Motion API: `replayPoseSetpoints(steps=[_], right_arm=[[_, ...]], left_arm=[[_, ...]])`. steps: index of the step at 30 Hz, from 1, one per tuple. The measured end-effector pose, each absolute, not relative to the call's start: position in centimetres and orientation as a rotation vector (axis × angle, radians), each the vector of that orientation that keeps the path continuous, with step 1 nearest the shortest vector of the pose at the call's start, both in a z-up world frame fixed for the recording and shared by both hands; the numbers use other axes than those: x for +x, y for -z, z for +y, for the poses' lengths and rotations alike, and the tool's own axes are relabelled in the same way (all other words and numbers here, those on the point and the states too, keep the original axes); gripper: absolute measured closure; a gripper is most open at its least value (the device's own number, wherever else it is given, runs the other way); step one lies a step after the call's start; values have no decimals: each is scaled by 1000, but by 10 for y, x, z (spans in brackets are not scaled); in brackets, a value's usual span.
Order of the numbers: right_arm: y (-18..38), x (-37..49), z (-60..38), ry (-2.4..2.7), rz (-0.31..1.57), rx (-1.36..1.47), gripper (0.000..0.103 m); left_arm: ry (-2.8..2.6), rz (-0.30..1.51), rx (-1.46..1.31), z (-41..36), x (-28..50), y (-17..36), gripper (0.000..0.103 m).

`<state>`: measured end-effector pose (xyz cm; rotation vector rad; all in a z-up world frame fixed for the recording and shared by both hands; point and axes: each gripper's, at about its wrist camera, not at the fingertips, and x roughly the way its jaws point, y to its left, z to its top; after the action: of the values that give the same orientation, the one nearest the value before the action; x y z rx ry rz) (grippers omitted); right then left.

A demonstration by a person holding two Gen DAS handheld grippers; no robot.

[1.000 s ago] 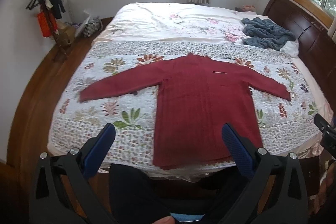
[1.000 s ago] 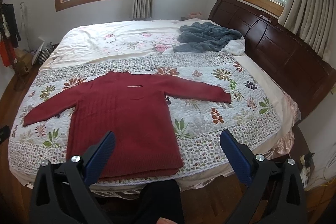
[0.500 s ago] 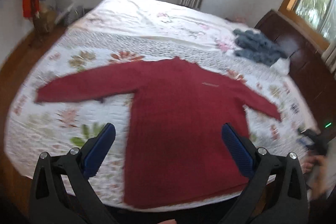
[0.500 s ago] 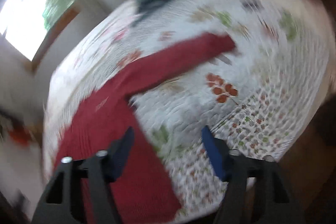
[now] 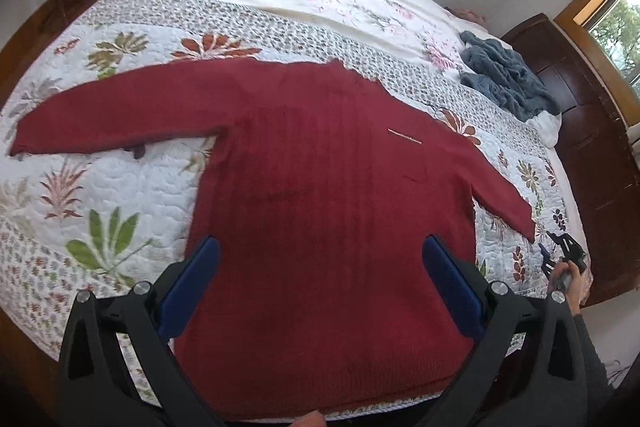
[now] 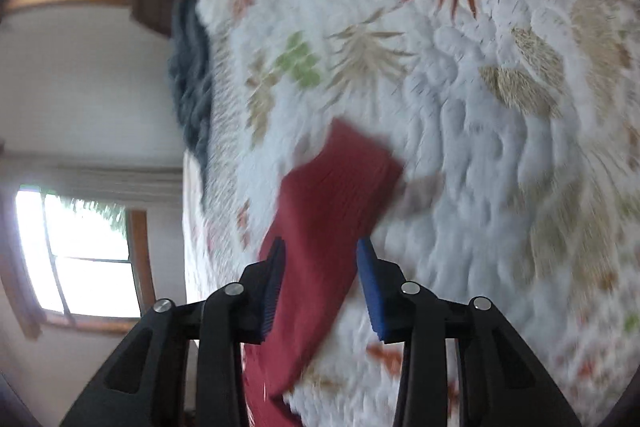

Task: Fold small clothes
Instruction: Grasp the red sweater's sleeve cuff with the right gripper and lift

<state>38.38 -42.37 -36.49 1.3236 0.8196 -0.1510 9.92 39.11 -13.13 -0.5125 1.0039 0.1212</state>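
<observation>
Left wrist view: red sweater point(image 5: 320, 195) spread flat and face up across the near half of the bed point(image 5: 120, 187), hem at the near edge, collar toward the middle, both sleeves stretched out sideways toward the left and right edges. No fold made yet, by the look of it; body and sleeves all in one layer, so the whole job still ahead. Left gripper point(image 5: 320, 283) poised above the lower body of the sweater, blue fingers point(image 5: 188, 287) spread wide, nothing between them. Near the bed's right edge, just past the cuff of the right-hand sleeve, a glimpse of the right gripper point(image 5: 560, 253) in a hand point(image 5: 572, 281), too small there to read its opening. A crumpled grey-blue blanket point(image 5: 508, 79) toward the far right corner, clear of the work.

Right wrist view: blurred and rolled sideways, but close in on what the other view cannot resolve. Cuff end of the sleeve point(image 6: 332, 203) lying on the quilt, the right gripper point(image 6: 320, 279) straddling the sleeve a little back from the cuff, fingers part-way apart on either side of the cloth. No pinch visible yet; likely the start of the first fold, sleeve in toward the body. No sight here of the sweater's body or the left gripper.
</observation>
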Motion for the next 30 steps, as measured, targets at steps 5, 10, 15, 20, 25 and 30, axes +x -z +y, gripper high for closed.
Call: replayPoseSetpoints(steps=[5, 10, 15, 20, 25, 30], right_arm=[[393, 405, -432, 218, 878, 1325, 64], [401, 419, -436, 227, 850, 1328, 64], [379, 438, -438, 209, 813, 1260, 89], [301, 449, -421, 164, 743, 1067, 91], [203, 462, -359, 63, 689, 787, 91], [141, 465, -268, -18, 675, 522, 91]], left_arm=[[-93, 992, -544, 385, 109, 149, 3], [-72, 996, -562, 384, 114, 159, 3], [-30, 980, -632, 392, 116, 156, 3], [-33, 957, -627, 402, 118, 149, 3], [37, 884, -660, 405, 124, 135, 3], [127, 866, -642, 397, 139, 112, 3]])
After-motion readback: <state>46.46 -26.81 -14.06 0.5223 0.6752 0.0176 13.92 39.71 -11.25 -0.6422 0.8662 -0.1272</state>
